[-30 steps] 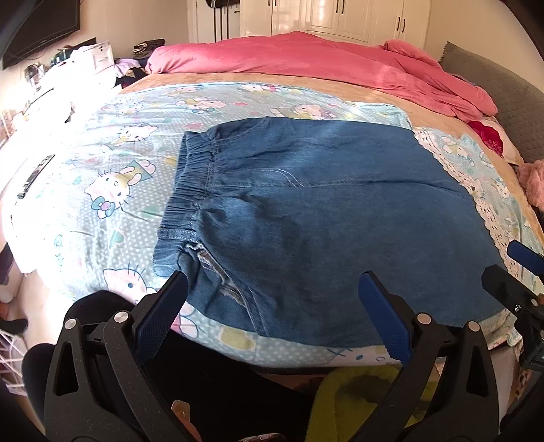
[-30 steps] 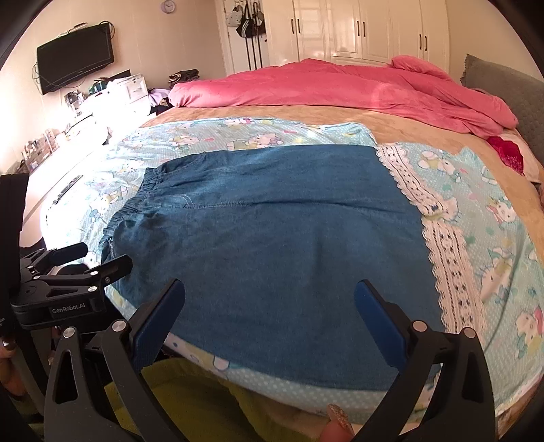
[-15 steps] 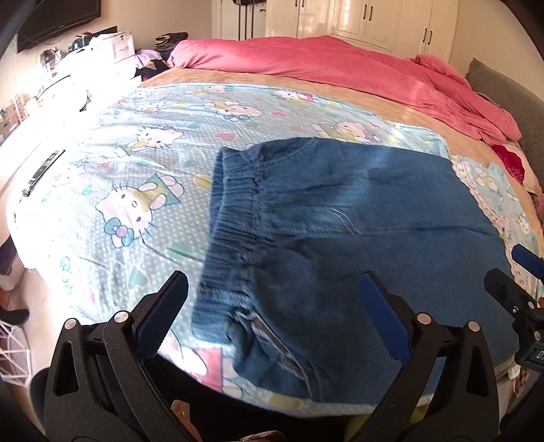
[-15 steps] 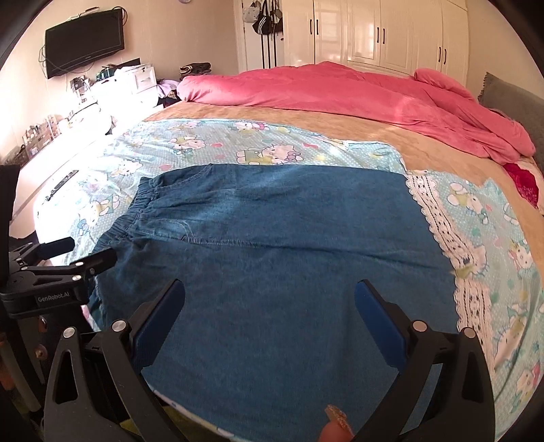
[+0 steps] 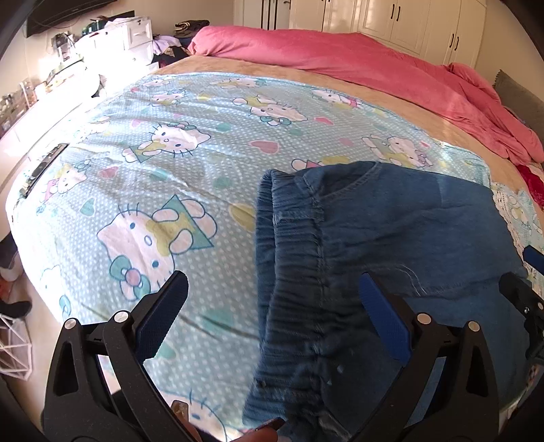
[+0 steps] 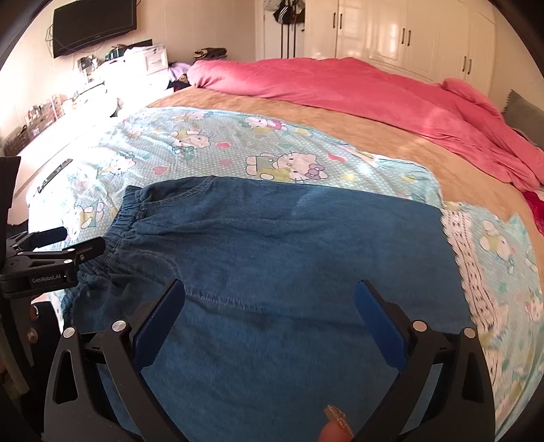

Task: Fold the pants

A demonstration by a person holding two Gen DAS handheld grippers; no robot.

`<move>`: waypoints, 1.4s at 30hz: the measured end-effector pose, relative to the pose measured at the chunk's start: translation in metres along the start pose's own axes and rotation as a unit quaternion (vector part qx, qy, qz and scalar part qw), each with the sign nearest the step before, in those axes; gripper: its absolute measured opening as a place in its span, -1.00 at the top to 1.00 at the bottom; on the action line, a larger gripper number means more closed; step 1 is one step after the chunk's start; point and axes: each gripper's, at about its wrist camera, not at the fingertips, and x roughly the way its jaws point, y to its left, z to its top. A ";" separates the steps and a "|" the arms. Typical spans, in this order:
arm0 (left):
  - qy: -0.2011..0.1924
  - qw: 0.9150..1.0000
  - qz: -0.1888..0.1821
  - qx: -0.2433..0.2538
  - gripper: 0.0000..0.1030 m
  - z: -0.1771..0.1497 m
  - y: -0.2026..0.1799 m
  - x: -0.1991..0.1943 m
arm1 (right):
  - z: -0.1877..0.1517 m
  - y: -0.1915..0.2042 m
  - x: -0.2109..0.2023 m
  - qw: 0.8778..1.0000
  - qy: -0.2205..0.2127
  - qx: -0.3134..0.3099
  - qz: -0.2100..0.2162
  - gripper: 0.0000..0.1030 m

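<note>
Blue denim pants point(image 6: 272, 258) lie flat on the bed, with the elastic waistband point(image 5: 289, 244) to the left and the legs running right. My left gripper point(image 5: 272, 292) hovers open over the waistband, its right fingertip above the denim and its left one above the sheet. Over the middle of the pants my right gripper point(image 6: 270, 299) is open, holding nothing. The left gripper point(image 6: 64, 244) also shows at the left edge of the right wrist view, beside the waistband. Part of the right gripper point(image 5: 530, 272) appears at the right edge of the left wrist view.
The pants rest on a light blue cartoon-cat sheet point(image 5: 163, 163) with a lace edge point(image 6: 472, 272). A pink duvet point(image 6: 357, 88) is bunched at the far side. A dresser point(image 6: 142, 64), wall TV point(image 6: 91, 23) and wardrobe point(image 6: 391, 30) stand beyond. A remote point(image 5: 44, 166) lies at the left bed edge.
Both grippers have moved forward over the bed and lower toward the pants. The left view has swung left, so the waistband now sits between its fingers. Both stayed open.
</note>
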 end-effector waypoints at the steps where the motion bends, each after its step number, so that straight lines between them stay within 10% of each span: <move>1: 0.002 1.000 0.000 0.001 -0.83 0.002 0.001 0.003 | 0.006 -0.002 0.008 1.000 0.007 -0.005 -0.001 -0.92; 24: 0.041 0.998 -0.032 0.021 -0.83 0.063 0.011 0.084 | 0.096 -0.008 0.135 0.988 0.067 -0.140 0.012 -0.92; 26: 0.035 0.998 -0.027 0.039 -0.67 0.064 0.006 0.085 | 0.099 -0.003 0.143 0.984 0.071 -0.161 0.011 -0.92; 30: 0.028 0.996 -0.048 0.064 0.33 0.060 -0.006 0.082 | 0.101 0.003 0.152 0.979 0.080 -0.185 0.010 -0.92; 39: -0.038 0.993 -0.081 0.071 0.53 0.052 -0.008 0.041 | 0.099 0.014 0.159 0.973 0.077 -0.216 0.015 -0.83; 42: -0.050 0.992 -0.092 0.076 0.53 0.047 -0.010 0.031 | 0.094 0.018 0.155 0.972 0.076 -0.215 0.051 -0.10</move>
